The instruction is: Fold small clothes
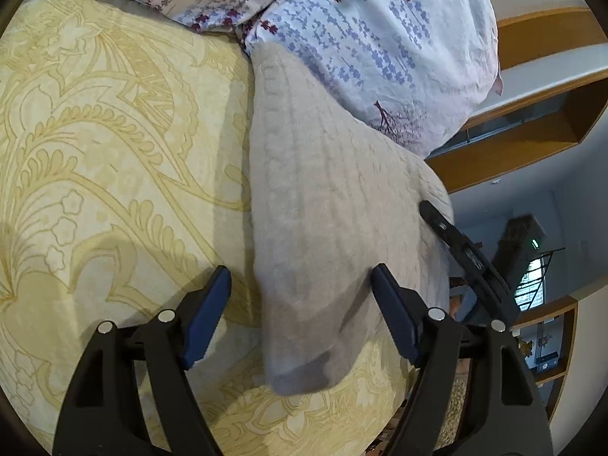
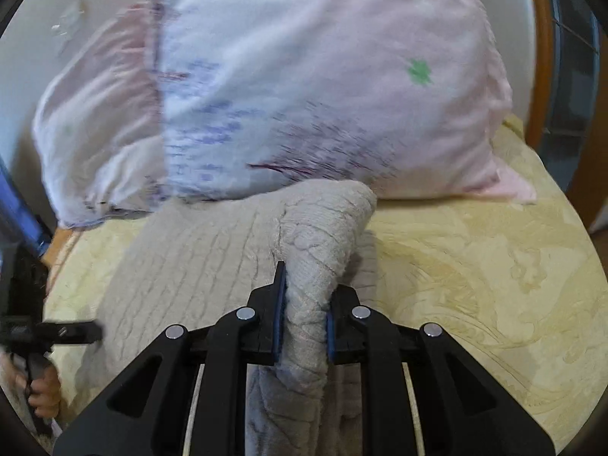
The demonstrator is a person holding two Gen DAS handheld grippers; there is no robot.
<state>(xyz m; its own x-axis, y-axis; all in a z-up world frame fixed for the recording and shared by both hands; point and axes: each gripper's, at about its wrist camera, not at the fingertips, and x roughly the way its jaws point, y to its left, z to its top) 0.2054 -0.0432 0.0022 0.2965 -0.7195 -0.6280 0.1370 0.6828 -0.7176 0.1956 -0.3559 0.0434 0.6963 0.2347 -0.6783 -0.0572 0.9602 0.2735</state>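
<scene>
A beige knitted garment [image 1: 326, 205] lies on the yellow patterned bedspread [image 1: 106, 159], reaching up to the pillow. My left gripper [image 1: 300, 288] is open, its blue-padded jaws either side of the garment's near corner, holding nothing. In the right wrist view my right gripper [image 2: 304, 304] is shut on a bunched fold of the same garment [image 2: 212, 250] and lifts that fold off the bed. The right gripper's black finger shows at the garment's far edge in the left wrist view [image 1: 456, 243]. The left gripper shows at the left edge of the right wrist view [image 2: 57, 334].
A floral white and blue pillow [image 1: 372, 49] rests against the garment's far end; it fills the top of the right wrist view [image 2: 304, 87]. Wooden shelves [image 1: 532, 125] and the bed's edge lie to the right. A wooden headboard [image 2: 539, 57] stands behind the pillow.
</scene>
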